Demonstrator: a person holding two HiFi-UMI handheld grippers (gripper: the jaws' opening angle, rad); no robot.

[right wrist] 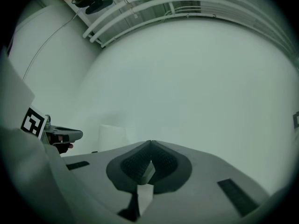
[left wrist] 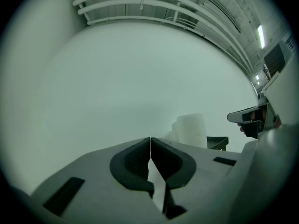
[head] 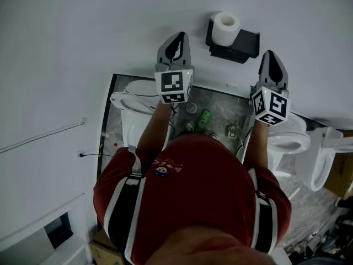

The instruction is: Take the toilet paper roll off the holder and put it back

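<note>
A white toilet paper roll (head: 226,27) stands upright on a black wall-mounted holder (head: 238,46) on the pale wall. My left gripper (head: 175,39) is to the left of the roll, a short way off, jaws shut with nothing between them. My right gripper (head: 273,62) is to the right of the holder and slightly below it, also shut and empty. In the left gripper view the roll (left wrist: 191,129) and holder (left wrist: 217,142) appear right of the closed jaws (left wrist: 150,140). In the right gripper view the roll (right wrist: 113,138) appears left of the closed jaws (right wrist: 150,143).
Below the holder, white toilets (head: 128,105) (head: 289,138) stand on a grey speckled floor (head: 212,106) with small items, including a green one (head: 204,120). The person's red-shirted body (head: 193,197) fills the lower middle of the head view.
</note>
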